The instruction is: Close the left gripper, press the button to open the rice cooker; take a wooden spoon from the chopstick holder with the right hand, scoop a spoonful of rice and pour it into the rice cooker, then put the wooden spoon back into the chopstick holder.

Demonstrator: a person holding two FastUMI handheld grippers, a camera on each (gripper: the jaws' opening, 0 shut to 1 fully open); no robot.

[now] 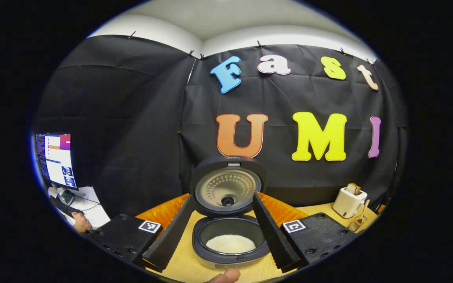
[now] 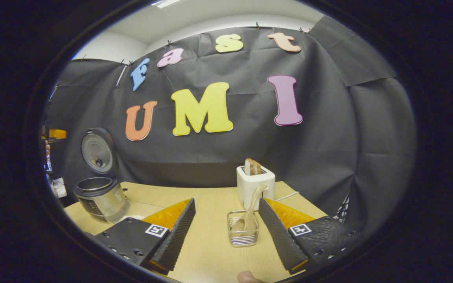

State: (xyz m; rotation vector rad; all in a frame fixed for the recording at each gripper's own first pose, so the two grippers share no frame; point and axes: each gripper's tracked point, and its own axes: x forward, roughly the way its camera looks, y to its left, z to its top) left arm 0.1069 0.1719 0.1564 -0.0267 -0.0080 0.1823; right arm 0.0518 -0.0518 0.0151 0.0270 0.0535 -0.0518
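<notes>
In the left gripper view, the left gripper [image 1: 226, 232] hangs over the near edge of the worktop [image 1: 187, 269] with its 2 ridged black fingers [image 1: 171, 236] spread wide and nothing between them. The rice cooker [image 1: 228, 243] sits framed in that gap, close to the near edge. Its lid [image 1: 228, 184] stands upright, hinged at the back, the perforated inner plate facing forward. A shallow layer of white rice [image 1: 230, 243] lies in the bottom of the dark inner pot. A fingertip [image 1: 226, 276] shows at the very bottom of this view. A white toaster [image 1: 348, 201] holding bread stands toward the right back corner of the worktop.

In the right gripper view, the right gripper [image 2: 226, 232] is likewise released, its 2 fingers wide apart and grasping nothing. Between them, near the middle of the worktop [image 2: 210, 251], stands the chopstick holder [image 2: 243, 228], a small clear ribbed container. The wooden spoon [image 2: 249, 214] rests inside it, bowl down and handle leaning up to the right against the toaster [image 2: 255, 184] just behind. The open rice cooker [image 2: 100, 196] stands at the far left end of the worktop, well apart from the holder.
</notes>
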